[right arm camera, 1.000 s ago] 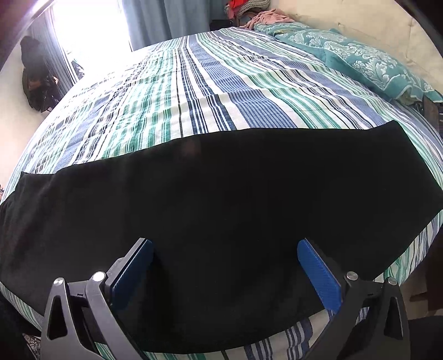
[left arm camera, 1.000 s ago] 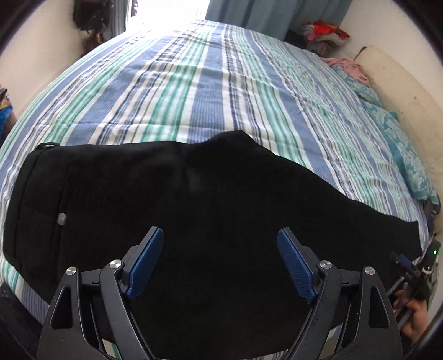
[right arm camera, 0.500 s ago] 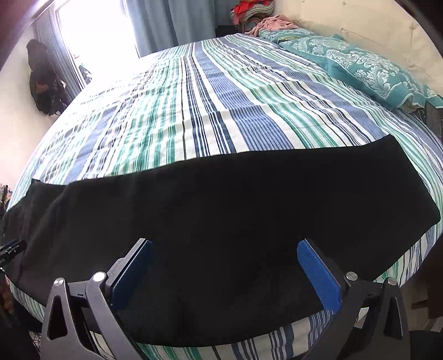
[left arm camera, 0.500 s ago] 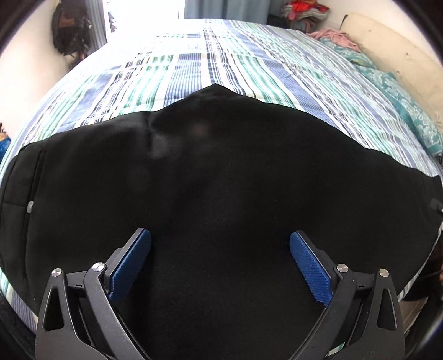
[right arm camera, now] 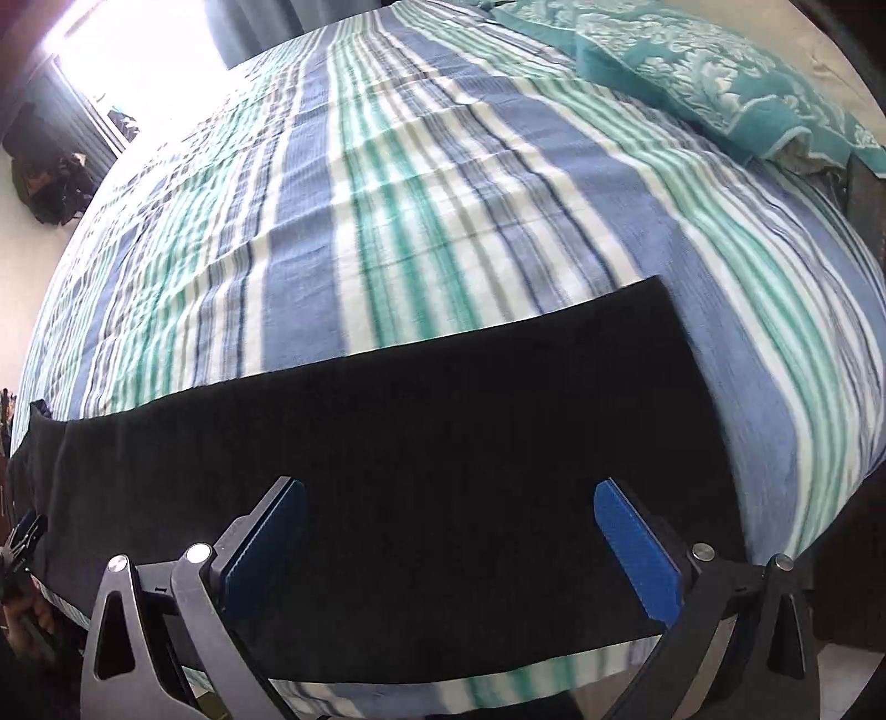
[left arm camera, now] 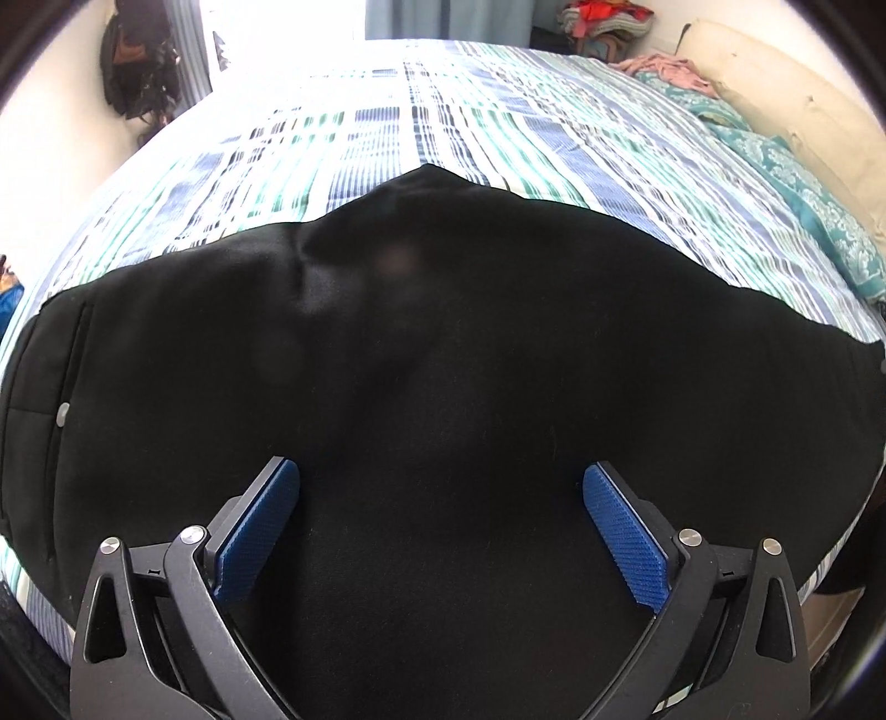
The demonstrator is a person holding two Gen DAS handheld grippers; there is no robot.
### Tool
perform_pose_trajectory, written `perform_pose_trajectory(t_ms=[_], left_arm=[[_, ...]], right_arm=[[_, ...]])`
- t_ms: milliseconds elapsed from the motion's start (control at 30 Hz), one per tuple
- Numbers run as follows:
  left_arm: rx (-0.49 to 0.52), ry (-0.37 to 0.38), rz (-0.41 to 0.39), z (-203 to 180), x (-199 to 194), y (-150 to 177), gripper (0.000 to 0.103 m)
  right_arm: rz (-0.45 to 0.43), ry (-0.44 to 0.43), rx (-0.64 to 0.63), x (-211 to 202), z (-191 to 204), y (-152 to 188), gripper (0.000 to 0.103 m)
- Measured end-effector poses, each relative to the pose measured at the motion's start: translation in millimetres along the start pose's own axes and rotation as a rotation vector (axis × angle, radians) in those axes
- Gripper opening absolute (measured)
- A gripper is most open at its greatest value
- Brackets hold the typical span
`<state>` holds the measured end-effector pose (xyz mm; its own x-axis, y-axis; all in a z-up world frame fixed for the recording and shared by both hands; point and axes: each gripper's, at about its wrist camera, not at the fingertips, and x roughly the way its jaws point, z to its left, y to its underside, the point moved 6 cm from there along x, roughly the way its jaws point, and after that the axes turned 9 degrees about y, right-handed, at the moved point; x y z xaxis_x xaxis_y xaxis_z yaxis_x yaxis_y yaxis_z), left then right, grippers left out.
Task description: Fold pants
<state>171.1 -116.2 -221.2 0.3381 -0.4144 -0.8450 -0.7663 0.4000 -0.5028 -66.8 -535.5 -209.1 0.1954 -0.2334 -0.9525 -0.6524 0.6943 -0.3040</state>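
Observation:
Black pants [left arm camera: 443, 360] lie flat along the near edge of the striped bed [left arm camera: 443, 138]. The waistband with a small button [left arm camera: 62, 412] is at the left of the left wrist view. My left gripper [left arm camera: 441, 482] is open and empty, hovering over the seat area. In the right wrist view the leg part of the pants [right arm camera: 415, 443] ends in a hem [right arm camera: 692, 387] at the right. My right gripper [right arm camera: 448, 498] is open and empty above the leg, near the hem end.
A teal patterned pillow [right arm camera: 720, 72] lies at the bed's right side, also visible in the left wrist view [left arm camera: 819, 210]. Clothes [left arm camera: 603, 22] are piled beyond the bed. A dark bag [left arm camera: 138, 72] hangs on the left wall. The bed edge runs just below the pants.
The left gripper has moved closer over the upper part of the pants. The right gripper has shifted right toward the hem end. Both stay open.

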Motion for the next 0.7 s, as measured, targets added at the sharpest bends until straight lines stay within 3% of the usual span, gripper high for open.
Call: perform_pose_trajectory(t_ms=[133,233,367,433,567,700], left_arm=[[0.0,-0.003,0.0,-0.5,0.9,-0.3,0.103],[-0.001,-0.009,0.0,-0.9,1.6,0.0,0.103],[-0.003,-0.009,0.001,-0.7,1.5,0.7,0.103],[-0.001,-0.009,0.003,-0.8,1.4,0.9,0.103],[-0.002,-0.011,0.005,-1.2,1.7,0.8,0.103],[-0.005,-0.016,0.003,-1.1,2.1,0.7,0.103]], right_arm=[[-0.126,-0.014,0.125,-29.4,-85.6,-22.7,0.101],[-0.093,-0.157,0.209,-28.7,-120.8,-29.1,0.098],[0.001,-0.311,0.217,-10.0,-116.1,-22.3,0.078],[0.041,-0.345,0.198,0.7,-108.3,-17.2,0.067],[0.082,-0.365,0.154,18.2,-97.3,-13.2,0.062],[0.121,-0.473,0.117,24.6,-83.1,-12.0,0.061]])
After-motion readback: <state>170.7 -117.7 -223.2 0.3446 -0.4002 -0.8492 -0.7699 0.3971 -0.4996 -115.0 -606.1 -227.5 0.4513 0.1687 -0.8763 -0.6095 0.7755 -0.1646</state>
